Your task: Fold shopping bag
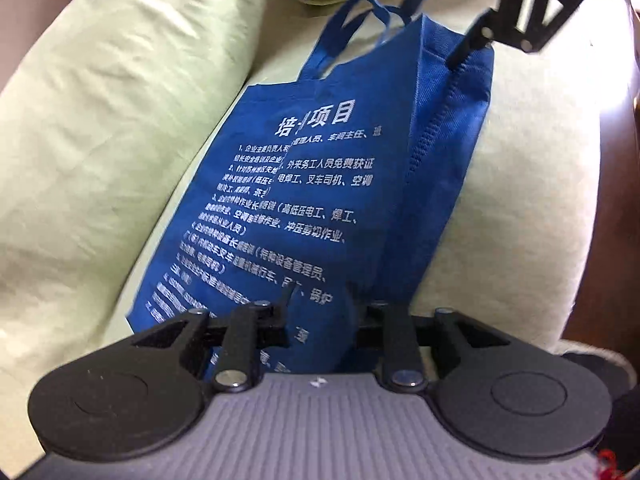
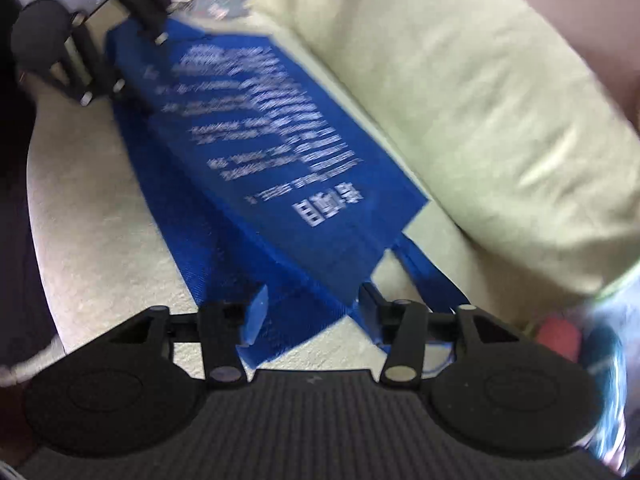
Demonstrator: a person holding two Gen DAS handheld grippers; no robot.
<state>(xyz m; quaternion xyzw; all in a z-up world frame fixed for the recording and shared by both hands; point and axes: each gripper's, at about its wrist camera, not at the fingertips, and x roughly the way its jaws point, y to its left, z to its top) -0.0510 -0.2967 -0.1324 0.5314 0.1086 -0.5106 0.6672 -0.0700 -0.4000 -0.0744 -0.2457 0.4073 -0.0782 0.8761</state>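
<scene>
Shopping bag (image 1: pixel 320 200), blue with white print, lies on a pale green sofa seat (image 1: pixel 520 200) beside the back cushion (image 1: pixel 120 140). One lengthwise side panel is turned over the print; crosswise folds look left. Its long axis runs from left tongs (image 1: pixel 318 296) at the bottom end to right tongs (image 2: pixel 310 300) at the handles (image 1: pixel 352 28); both stand open around fabric.
</scene>
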